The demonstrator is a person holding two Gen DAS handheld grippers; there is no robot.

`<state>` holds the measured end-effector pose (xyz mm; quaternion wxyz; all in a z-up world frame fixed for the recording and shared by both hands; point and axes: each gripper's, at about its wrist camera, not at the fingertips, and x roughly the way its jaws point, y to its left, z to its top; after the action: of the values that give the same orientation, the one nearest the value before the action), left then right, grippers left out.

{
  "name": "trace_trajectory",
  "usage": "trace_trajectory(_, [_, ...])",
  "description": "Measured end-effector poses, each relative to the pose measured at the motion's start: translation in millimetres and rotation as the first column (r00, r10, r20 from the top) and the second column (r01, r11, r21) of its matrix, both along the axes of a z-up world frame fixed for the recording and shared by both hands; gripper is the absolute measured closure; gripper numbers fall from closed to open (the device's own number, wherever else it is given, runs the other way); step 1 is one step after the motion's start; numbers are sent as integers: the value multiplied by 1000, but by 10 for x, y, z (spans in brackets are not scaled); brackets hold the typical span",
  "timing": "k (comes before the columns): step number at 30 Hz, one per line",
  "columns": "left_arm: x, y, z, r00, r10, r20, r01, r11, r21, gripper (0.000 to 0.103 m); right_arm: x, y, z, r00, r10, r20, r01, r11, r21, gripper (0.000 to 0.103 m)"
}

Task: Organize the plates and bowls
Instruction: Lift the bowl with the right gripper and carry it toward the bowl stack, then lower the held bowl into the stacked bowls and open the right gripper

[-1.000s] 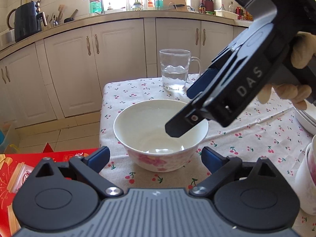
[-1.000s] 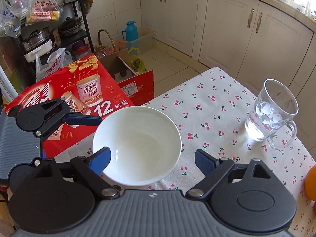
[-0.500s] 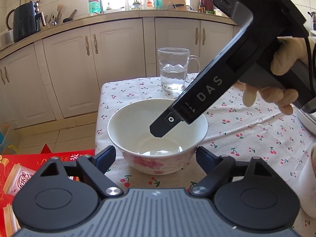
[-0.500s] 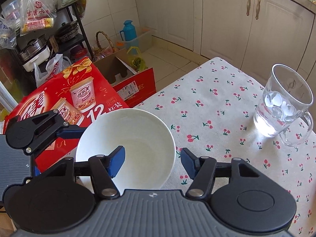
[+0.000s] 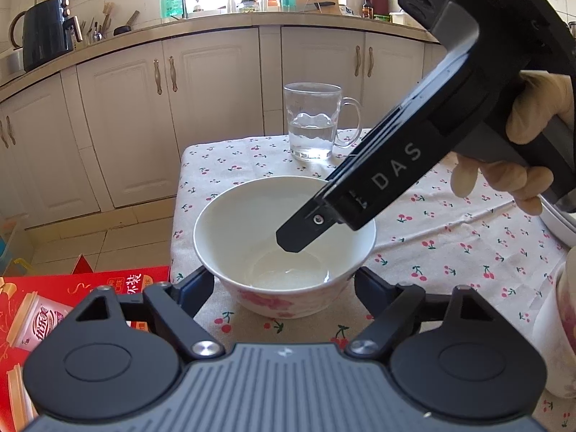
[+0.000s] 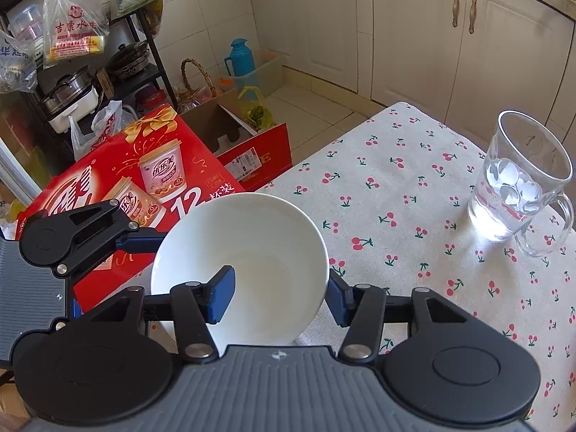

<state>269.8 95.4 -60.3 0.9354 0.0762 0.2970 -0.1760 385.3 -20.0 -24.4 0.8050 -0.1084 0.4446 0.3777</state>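
Tablecloth (image 6: 414, 194) bears bowl (image 6: 252, 237); right tongs (image 6: 277, 297) straddle its rim.

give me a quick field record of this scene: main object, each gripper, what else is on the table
main object: white bowl with pink floral outside, upright on the cherry-print tablecloth
right gripper: straddles the bowl's rim, one finger inside, the other outside; contact unclear
left gripper: open, one finger on each side of the bowl's base
also on table: glass mug with water, beyond the bowl
bowl contents: empty
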Motion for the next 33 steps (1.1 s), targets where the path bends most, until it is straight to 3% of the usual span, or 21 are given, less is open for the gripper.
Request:
trace_trajectory(14, [-490,-115,283,999,-32,11,31,999,18,18,-504,-157,264,1000,3,22,-3,1000,-8,44])
trace_trajectory(33, [-1483,-554,763,987,-145,71,142,989,49,18,-1659,-727,735,996,-30,83,28,999,22,44])
